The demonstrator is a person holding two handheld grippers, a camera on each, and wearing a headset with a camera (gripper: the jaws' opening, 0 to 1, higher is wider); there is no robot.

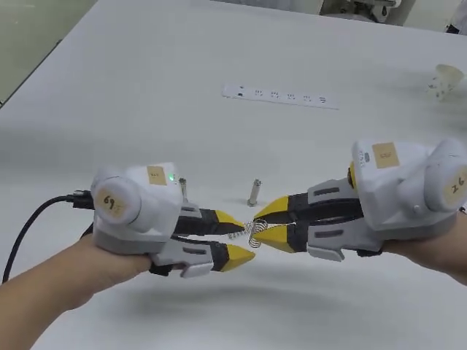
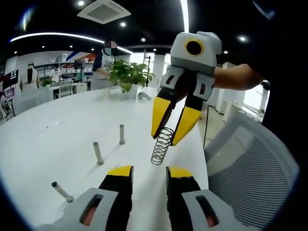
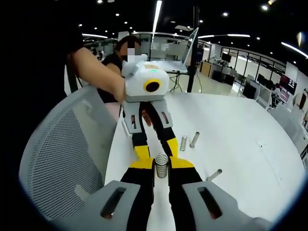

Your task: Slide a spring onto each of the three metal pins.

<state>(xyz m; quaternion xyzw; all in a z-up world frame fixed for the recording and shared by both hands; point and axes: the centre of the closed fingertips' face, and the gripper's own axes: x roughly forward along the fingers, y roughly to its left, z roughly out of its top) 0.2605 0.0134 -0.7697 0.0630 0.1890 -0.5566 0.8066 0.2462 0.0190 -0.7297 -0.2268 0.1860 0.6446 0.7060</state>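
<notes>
1. Closest to you, low over the white worktop (image 1: 131,95), you are holding the two grippers tip to tip, the left claw (image 1: 240,238) facing the right claw (image 1: 257,224).
2. You are holding the left claw spread, its two yellow tips standing well apart. In the left gripper view they are rising side by side from the bottom with open space between them.
3. You are pinching the spring (image 3: 161,166) in the right claw, which is gripping it by one end between its yellow tips. The rest of the coil is sticking out toward the left claw, and in the left gripper view it is hanging at a slant, off the worktop. Its free end is sitting just beside the left claw's tips; whether it is touching them, you cannot tell.
4. Just beyond the claws, the middle pin (image 1: 254,192) is standing upright on the worktop behind the held spring. The near pin (image 1: 182,188) is poking up just behind the left gripper's housing. The far pin (image 2: 121,134) is standing at the end of the row in the left gripper view. All three are standing apart from the held spring.
5. Off to your left, a black cable (image 1: 25,226) is trailing from the back of the left gripper.
6. Farther out, a white power strip (image 1: 281,95) is lying flat across the worktop.
</notes>
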